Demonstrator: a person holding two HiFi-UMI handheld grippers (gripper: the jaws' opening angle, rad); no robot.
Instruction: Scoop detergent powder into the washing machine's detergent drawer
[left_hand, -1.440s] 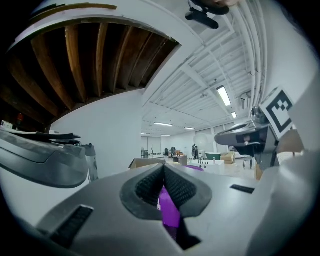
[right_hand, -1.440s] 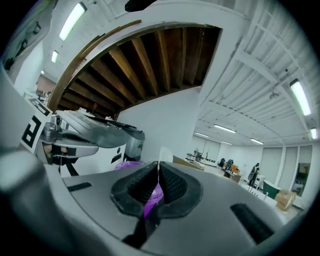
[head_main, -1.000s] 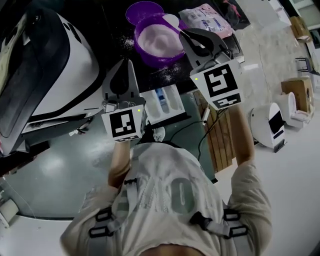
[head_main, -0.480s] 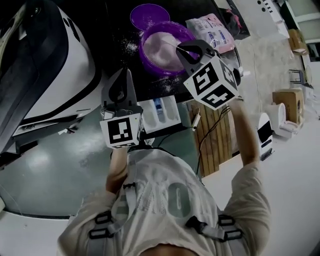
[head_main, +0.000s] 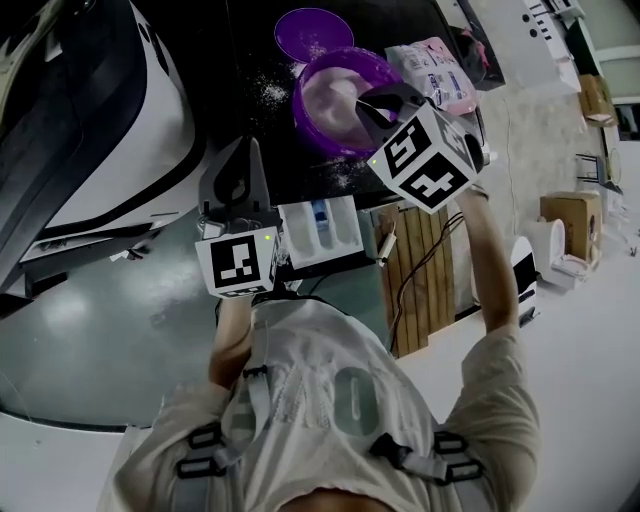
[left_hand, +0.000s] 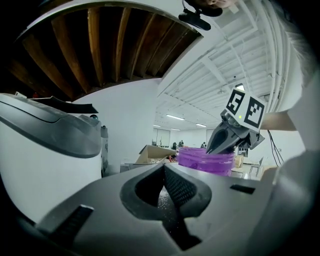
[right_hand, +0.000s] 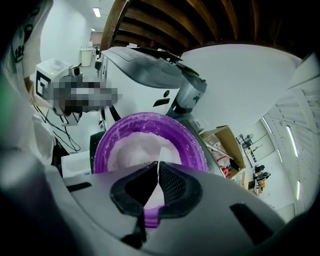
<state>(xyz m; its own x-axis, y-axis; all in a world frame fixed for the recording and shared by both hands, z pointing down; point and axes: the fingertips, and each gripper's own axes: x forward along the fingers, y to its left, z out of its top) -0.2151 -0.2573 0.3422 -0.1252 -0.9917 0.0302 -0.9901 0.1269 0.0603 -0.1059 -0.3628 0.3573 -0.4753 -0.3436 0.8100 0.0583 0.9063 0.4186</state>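
Right gripper (head_main: 364, 101) at bowl (head_main: 306, 98), scoop (right_hand: 160, 155) in powder (head_main: 335, 88).
Right jaws pinch the scoop handle; left gripper (head_main: 249, 142) jaws closed together, empty.

This was a big open test hall or lab floor, not a home laundry room. The washing machine (head_main: 90, 130) stood out in the open on a pale, glossy floor (head_main: 590, 350), hard against a dark worktop (head_main: 250, 70). On the side of the worktop away from the machine lay wooden slats (head_main: 425, 270) like a pallet. Farther out from the machine, a cardboard box (head_main: 570, 210) and small white appliances (head_main: 527, 270) sat straight on the floor. Beyond the machine, the left gripper view showed a high white ribbed ceiling (left_hand: 220, 65) with rows of strip lights (left_hand: 175, 117) running into a long, deep room.
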